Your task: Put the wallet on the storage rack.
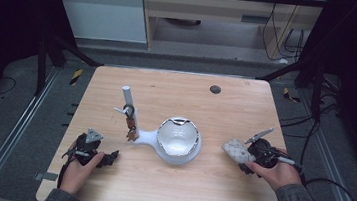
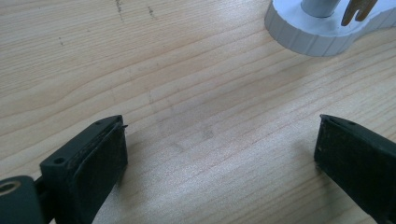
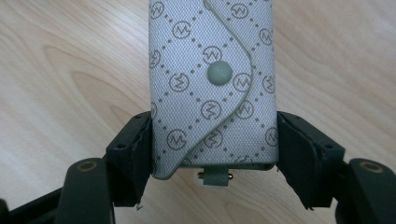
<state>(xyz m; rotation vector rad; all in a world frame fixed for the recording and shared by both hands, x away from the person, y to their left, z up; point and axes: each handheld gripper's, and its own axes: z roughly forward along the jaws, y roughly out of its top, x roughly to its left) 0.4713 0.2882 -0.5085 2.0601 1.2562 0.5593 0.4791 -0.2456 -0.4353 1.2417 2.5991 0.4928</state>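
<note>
A small grey-white patterned pouch [image 3: 212, 88] with a snap button is clamped between the two black jaws of my right gripper [image 3: 214, 144], whose pads press on both its sides. In the high view the pouch [image 1: 234, 149] sticks out to the left of the right gripper [image 1: 254, 153], near the table's right edge. My left gripper [image 2: 219, 154] lies low over bare wood with its jaws wide apart and nothing between them; in the high view the left gripper [image 1: 102, 159] rests at the front left.
A white stand [image 1: 148, 138] with an upright post [image 1: 127, 99] and a shiny bowl-shaped dish [image 1: 177, 136] sits mid-table, with brownish keys [image 1: 131, 125] hanging from its hook. Its ribbed base [image 2: 322, 35] shows beyond the left jaws. A dark round grommet [image 1: 215, 89] lies at the back.
</note>
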